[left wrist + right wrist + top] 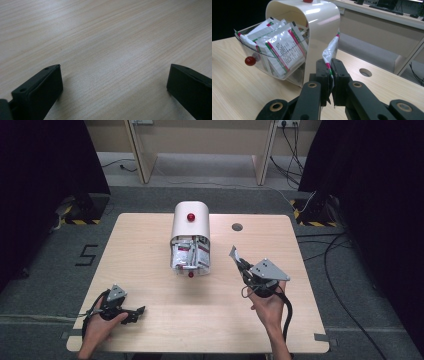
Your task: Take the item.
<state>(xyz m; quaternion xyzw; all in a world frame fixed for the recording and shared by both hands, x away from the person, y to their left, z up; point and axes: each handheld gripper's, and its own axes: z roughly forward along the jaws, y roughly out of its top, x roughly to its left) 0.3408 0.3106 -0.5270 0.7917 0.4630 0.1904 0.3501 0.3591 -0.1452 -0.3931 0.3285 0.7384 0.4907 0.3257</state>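
Pale wood table [150, 270] bears a cream dispenser [322, 22], its clear drawer [254, 58] tilted open and crammed with sachets. Off its right side, the right gripper [330, 75] clamps one foil sachet [331, 50], white with red-green trim, edge-on and crumpled; so thin a hold could let it slip. The left gripper [136, 312] rests near the front edge, jaws apart, empty.

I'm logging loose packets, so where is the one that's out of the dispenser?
The packet is pinched in the right gripper, held above the table just right of the cream dispenser, whose open clear drawer holds the others.
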